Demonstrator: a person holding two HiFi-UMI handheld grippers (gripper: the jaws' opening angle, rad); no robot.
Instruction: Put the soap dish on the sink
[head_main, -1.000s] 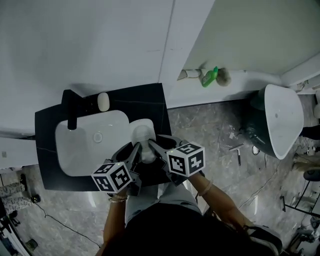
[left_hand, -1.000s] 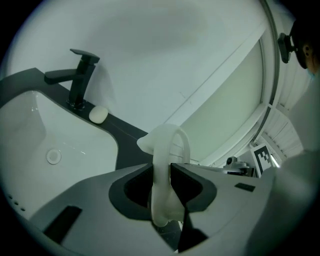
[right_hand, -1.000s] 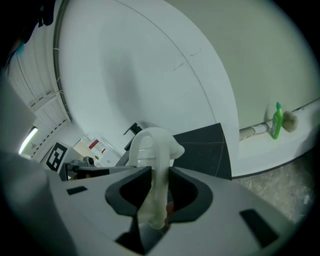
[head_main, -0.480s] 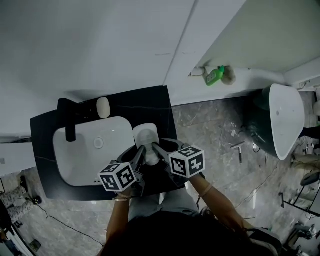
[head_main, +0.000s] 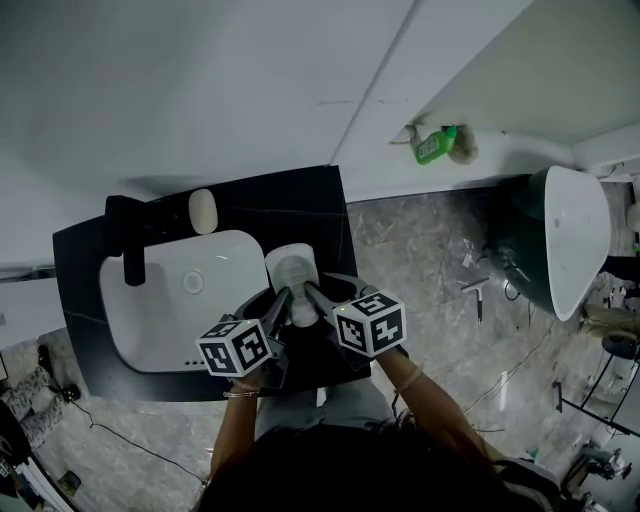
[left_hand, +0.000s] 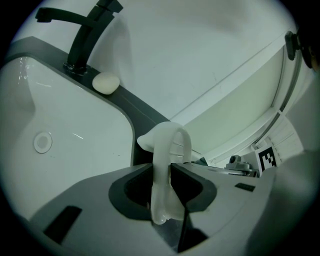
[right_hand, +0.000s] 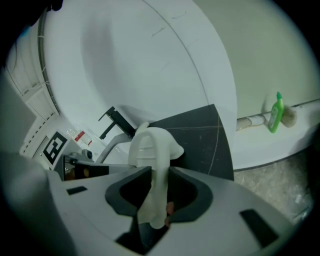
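Dark counter, white sink, soap dish at its rim — left gripper and right gripper clamped on it.

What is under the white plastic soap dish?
A dark stone countertop beside the white sink basin. The white plastic soap dish covers the spot right below, so contact cannot be seen.

— What sort of room is this?
— A bathroom. There's a white sink in a dark counter, with a black tap and a bar of soap.
— Anything else?
— A green bottle by the wall, and a grey stone floor.
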